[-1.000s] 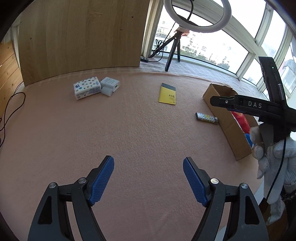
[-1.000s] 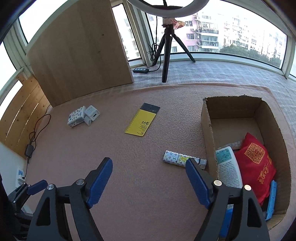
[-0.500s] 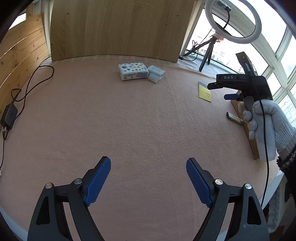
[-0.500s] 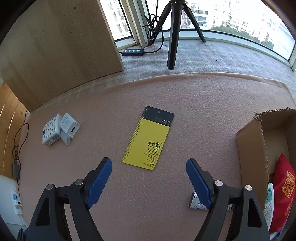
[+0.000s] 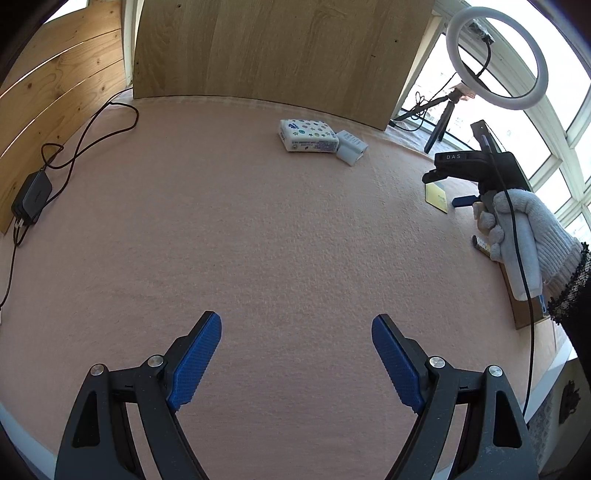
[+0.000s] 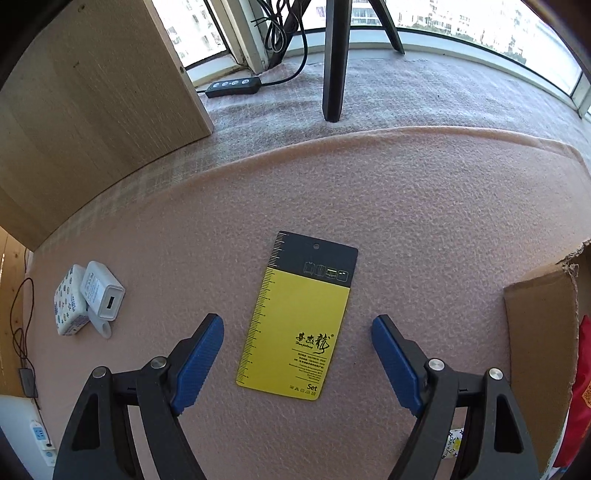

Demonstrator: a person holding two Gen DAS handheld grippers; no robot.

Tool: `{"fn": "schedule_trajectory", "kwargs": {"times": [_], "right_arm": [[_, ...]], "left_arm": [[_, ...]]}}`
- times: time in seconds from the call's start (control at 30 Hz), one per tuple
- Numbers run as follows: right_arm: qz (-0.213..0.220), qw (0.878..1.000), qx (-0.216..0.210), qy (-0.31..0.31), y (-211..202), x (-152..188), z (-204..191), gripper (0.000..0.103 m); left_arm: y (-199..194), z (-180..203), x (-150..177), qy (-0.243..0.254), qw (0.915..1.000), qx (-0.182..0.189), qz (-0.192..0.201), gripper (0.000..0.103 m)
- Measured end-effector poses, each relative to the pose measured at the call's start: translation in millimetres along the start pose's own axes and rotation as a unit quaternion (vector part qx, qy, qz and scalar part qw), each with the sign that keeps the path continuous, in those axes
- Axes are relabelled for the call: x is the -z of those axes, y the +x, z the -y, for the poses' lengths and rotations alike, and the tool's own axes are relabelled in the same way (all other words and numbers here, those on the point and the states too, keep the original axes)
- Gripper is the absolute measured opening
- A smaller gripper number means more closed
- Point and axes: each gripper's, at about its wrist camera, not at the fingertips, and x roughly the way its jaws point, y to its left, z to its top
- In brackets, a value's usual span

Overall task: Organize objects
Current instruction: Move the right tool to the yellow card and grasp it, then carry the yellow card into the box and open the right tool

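Pink felt mat [image 6: 424,221] — yellow card [image 6: 299,325], tissue pack [image 5: 308,135], white charger [image 5: 351,147], cardboard box [image 6: 539,332].

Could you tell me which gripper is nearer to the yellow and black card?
Right. The right gripper is open with the yellow and black card between its fingers. The left gripper is open over bare mat, far from it.

Background stuff: a ring light [image 5: 496,59] is sitting on a black tripod [image 6: 335,59] by the curved windows [image 6: 461,22], with a black power strip [image 6: 233,85] lying just beside the tripod leg. A big wooden panel [image 5: 280,55] is leaning at the back edge of the pink felt mat [image 5: 258,240]. Off to the left, a black adapter [image 5: 31,197] is resting against the plank wall [image 5: 55,107], its cable looping across the mat.
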Motion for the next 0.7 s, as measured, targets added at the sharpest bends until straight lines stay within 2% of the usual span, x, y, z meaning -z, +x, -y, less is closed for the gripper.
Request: {"fn": "schedule_trajectory", "kwargs": {"times": [0.07,0.23,0.4,0.47,0.7], "right_arm": [[0.001,1.000,0.009,-0.005,1,-1,-3,0.076],[0.002,0.999,0.035,-0.027,2,-2,-13,0.062],[0.003,0.997,0.055,-0.049,4,0,-23,0.057],[0.005,0.997,0.054,-0.058,3,1,-25,0.051],[0.009,0.996,0.048,-0.077,2,7,-28,0.051]], "left_arm": [[1,-1,-1,-0.001,1.0000,0.000,0.001,0.086],[4,-4,-1,-0.003,1.0000,-0.001,-0.002,0.086],[6,-2,-2,-0.003,1.0000,0.001,-0.004,0.086],[7,0,-2,-0.002,1.0000,0.002,-0.005,0.086],[7,5,-2,-0.002,1.0000,0.004,-0.005,0.086]]}}
